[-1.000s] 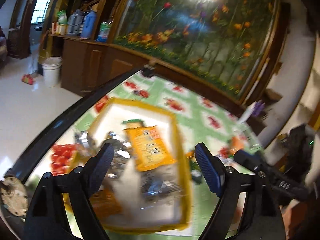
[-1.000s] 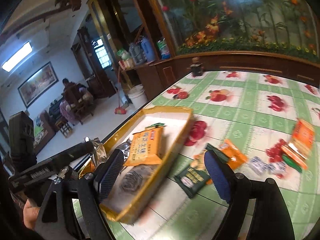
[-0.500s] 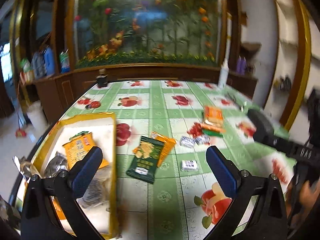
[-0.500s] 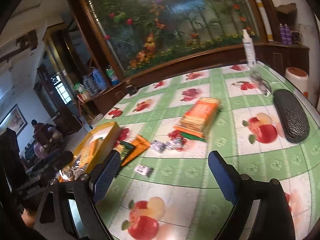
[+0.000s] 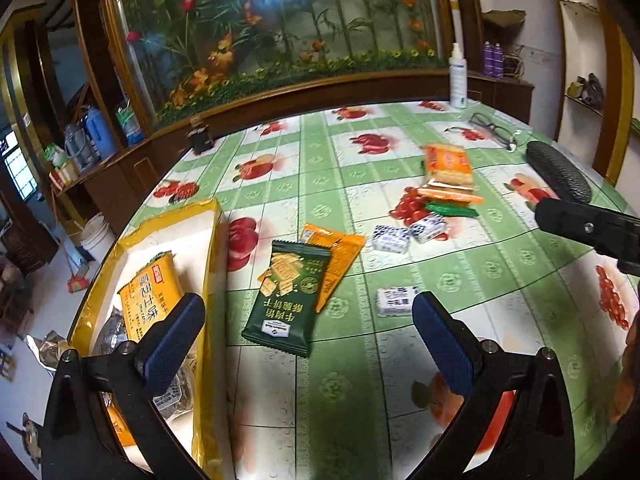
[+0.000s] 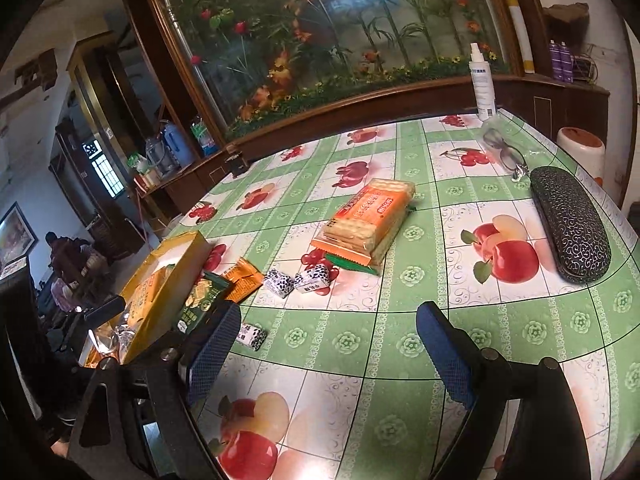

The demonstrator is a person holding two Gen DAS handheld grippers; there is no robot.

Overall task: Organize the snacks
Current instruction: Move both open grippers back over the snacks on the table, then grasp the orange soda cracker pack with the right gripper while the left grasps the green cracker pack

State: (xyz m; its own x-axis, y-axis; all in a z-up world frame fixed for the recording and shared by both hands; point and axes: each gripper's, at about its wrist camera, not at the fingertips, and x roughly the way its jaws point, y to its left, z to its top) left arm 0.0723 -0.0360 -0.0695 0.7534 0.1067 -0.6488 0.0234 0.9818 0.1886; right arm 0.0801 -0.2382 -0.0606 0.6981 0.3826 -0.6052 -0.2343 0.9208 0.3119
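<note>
A yellow tray [image 5: 210,240] at the table's left edge holds an orange snack pack [image 5: 150,296] and silver packets. On the cloth lie a dark green cracker pack [image 5: 286,300] over an orange pack [image 5: 340,252], small white candies [image 5: 390,238], one candy [image 5: 394,300] nearer me, and an orange cracker stack [image 5: 448,168]. My left gripper [image 5: 308,340] is open and empty above the green pack. My right gripper [image 6: 328,344] is open and empty over the table's middle; the cracker stack [image 6: 368,220] and the tray [image 6: 172,272] show there.
A black glasses case [image 6: 568,224], spectacles [image 6: 504,152] and a white spray bottle [image 6: 482,84] stand at the far right. A small dark jar [image 5: 200,138] sits at the back edge. The round table drops off at left to the floor with a white bucket [image 5: 94,232].
Both grippers swung from the tray toward the table's middle and right. The left one has moved closer to the green pack. Both stay open and empty.
</note>
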